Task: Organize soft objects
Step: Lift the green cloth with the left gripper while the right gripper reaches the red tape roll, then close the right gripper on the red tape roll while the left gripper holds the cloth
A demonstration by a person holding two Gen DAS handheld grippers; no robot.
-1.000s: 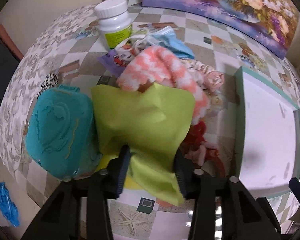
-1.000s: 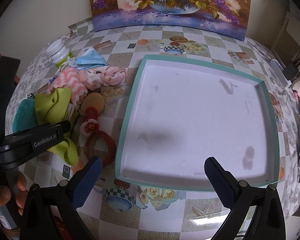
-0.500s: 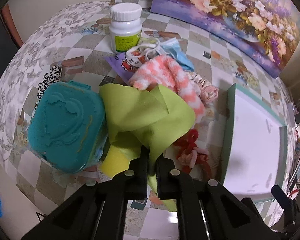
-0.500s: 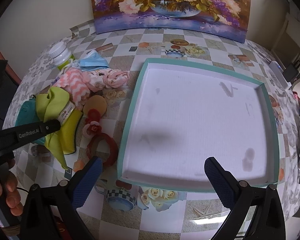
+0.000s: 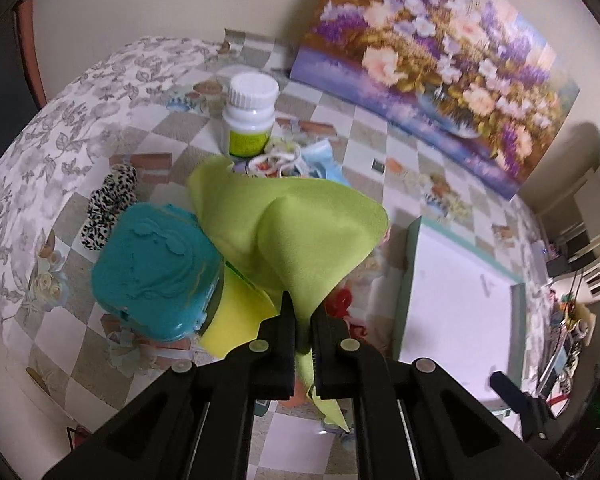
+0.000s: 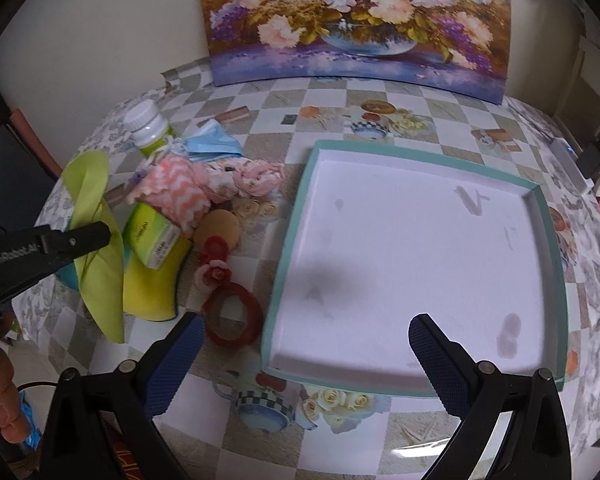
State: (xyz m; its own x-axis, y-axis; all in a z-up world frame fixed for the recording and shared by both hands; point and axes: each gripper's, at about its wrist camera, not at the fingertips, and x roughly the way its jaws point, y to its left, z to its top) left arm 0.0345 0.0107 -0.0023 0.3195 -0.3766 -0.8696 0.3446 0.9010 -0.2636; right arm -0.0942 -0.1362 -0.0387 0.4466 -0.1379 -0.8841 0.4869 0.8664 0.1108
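Note:
My left gripper [image 5: 303, 320] is shut on a lime green cloth [image 5: 300, 232], which hangs lifted above the pile; the same cloth [image 6: 96, 248] shows in the right wrist view under the left gripper [image 6: 100, 236]. Left on the table lie a pink-and-white chevron sock [image 6: 172, 192], a pink floral cloth [image 6: 252, 176], a blue face mask [image 6: 212, 146], a yellow sponge [image 6: 152, 284] and a red flower hair tie [image 6: 230, 312]. The white tray with a teal rim [image 6: 288, 248] holds nothing. My right gripper [image 6: 304, 360] hovers open over the tray's near edge.
A teal plastic box [image 5: 156, 276] sits left of the cloth, with a leopard-print scrunchie [image 5: 108, 204] beyond it. A white pill bottle [image 5: 250, 116] and a small green carton [image 6: 148, 236] stand in the pile. A flower painting [image 6: 352, 20] leans on the wall.
My left gripper closed on the green cloth and raised it off the pile, uncovering the chevron sock and green carton. The right gripper stayed put.

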